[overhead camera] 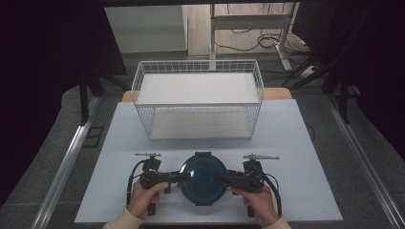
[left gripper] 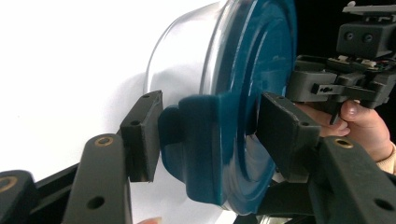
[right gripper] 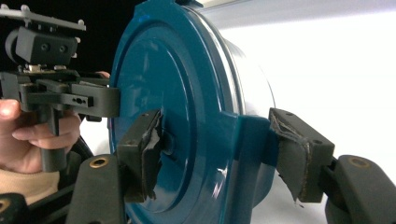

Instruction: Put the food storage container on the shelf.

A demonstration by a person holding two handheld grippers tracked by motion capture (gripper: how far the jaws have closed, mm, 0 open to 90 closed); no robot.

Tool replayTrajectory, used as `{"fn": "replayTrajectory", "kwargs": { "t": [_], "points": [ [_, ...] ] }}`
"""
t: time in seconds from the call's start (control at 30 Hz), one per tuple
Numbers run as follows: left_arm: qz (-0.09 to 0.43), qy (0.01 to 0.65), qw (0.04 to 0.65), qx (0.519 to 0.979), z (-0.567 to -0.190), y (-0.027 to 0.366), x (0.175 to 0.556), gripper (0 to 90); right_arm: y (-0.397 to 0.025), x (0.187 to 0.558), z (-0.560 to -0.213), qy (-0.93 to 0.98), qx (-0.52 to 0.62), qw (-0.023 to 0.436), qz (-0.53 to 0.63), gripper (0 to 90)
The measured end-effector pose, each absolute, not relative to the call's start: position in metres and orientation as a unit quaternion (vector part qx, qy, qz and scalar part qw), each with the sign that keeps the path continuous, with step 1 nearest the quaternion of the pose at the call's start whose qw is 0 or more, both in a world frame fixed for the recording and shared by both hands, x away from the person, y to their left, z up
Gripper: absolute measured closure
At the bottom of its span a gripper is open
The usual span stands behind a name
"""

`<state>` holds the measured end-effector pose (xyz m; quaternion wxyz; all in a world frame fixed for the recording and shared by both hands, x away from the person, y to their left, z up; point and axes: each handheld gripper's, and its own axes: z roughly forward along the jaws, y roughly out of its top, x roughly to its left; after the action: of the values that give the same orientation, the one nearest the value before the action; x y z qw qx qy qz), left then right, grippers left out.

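Note:
A round container (overhead camera: 203,179) with a dark teal lid over a clear bowl sits on the white table near the front edge. My left gripper (overhead camera: 184,176) reaches in from its left side and my right gripper (overhead camera: 220,178) from its right. In the left gripper view the teal lid (left gripper: 243,93) has a side tab, and my left gripper (left gripper: 212,135) has one pad pressed on the tab and the other on the lid's top. The right gripper view shows my right gripper (right gripper: 219,156) shut the same way on the opposite tab of the lid (right gripper: 187,84).
A white wire basket (overhead camera: 198,102) stands behind the container at the back of the table (overhead camera: 296,143), and nothing is seen inside it. Bare tabletop lies on both sides of the hands. Dark floor and metal rails border the table.

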<state>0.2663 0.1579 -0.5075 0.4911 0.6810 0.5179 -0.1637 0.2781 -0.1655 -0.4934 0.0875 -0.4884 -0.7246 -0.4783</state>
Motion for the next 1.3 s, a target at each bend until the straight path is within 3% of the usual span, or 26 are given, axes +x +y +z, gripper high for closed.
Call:
{"fn": "replayTrajectory", "kwargs": {
  "t": [1.3],
  "points": [
    [-0.102,0.473,0.535,0.693,-0.446,0.162,0.262,45.3,-0.167,0.275,-0.441,-0.732,-0.427,0.036,-0.529,37.1]
  ]
}}
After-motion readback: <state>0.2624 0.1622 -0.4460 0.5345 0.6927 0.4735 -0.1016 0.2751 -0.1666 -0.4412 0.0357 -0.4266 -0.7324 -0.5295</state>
